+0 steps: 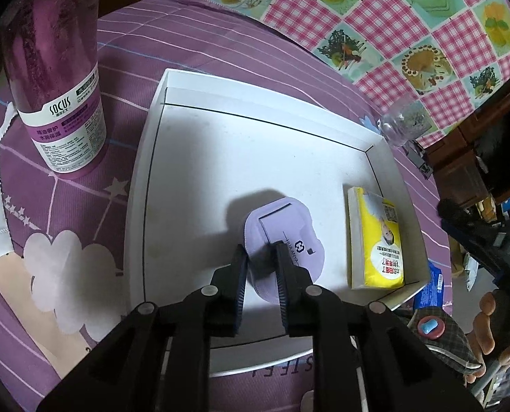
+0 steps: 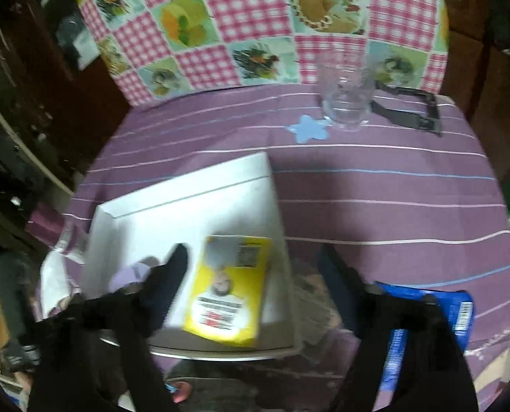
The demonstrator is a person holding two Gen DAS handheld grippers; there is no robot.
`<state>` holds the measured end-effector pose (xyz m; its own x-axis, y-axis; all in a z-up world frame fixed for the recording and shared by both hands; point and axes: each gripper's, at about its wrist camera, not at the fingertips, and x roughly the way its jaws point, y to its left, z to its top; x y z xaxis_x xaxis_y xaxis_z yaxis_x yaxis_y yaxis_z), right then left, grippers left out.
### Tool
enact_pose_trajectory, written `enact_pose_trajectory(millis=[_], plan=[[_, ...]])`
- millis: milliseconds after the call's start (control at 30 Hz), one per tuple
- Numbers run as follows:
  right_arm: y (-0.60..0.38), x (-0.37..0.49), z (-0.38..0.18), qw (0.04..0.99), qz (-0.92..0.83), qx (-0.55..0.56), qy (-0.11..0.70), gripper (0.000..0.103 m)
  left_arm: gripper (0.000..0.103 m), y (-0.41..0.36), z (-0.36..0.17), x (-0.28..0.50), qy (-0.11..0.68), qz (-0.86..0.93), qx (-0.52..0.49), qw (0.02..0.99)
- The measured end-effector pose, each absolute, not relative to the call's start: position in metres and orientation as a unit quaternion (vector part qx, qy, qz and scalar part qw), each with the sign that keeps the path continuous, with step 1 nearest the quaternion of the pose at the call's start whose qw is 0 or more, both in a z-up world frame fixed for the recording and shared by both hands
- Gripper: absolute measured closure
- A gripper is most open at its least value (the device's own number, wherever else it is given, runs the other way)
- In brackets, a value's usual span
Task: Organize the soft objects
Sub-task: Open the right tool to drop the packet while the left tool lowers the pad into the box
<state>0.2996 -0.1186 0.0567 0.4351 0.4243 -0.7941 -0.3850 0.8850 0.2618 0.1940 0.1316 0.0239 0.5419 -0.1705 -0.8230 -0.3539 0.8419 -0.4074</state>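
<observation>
Left tool [image 1: 260, 261] narrowly parted around lilac pouch [image 1: 282, 237] in white box [image 1: 141, 171]; right tool [image 2: 255, 267] half-open, empty, above yellow tissue pack [image 2: 227, 295].

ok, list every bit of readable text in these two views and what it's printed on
"SOCUS": label band of the purple bottle; the small print below it is too small to read.
"HUANYA": lilac pouch between the left claw's fingers.
Yellow tissue pack: red and black print, unreadable in both views.
Blue packet: barcode only, blurred.

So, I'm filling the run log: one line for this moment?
left gripper: on purple pouch in box | right gripper: open, empty | tissue pack: in box
</observation>
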Motion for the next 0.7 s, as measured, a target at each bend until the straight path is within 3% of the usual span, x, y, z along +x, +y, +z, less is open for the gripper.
enact_pose_trajectory(millis=[67,233,567,700], plan=[[-0.122,0.303,0.049,0.840,0.233,0.023,0.490,0.063,0.086,0.132,0.025,0.193,0.476,0.055,-0.276,0.833],[-0.117,0.312,0.022,0.819,0.206,-0.013,0.536,0.064,0.086,0.133,0.025,0.193,0.478,0.056,-0.276,0.832],[-0.110,0.312,0.004,0.796,0.198,-0.044,0.571,0.096,0.086,0.131,0.025,0.194,0.479,0.059,-0.268,0.834],[-0.109,0.312,0.006,0.796,0.197,-0.052,0.569,0.097,0.086,0.131,0.024,0.194,0.480,0.060,-0.265,0.834]])
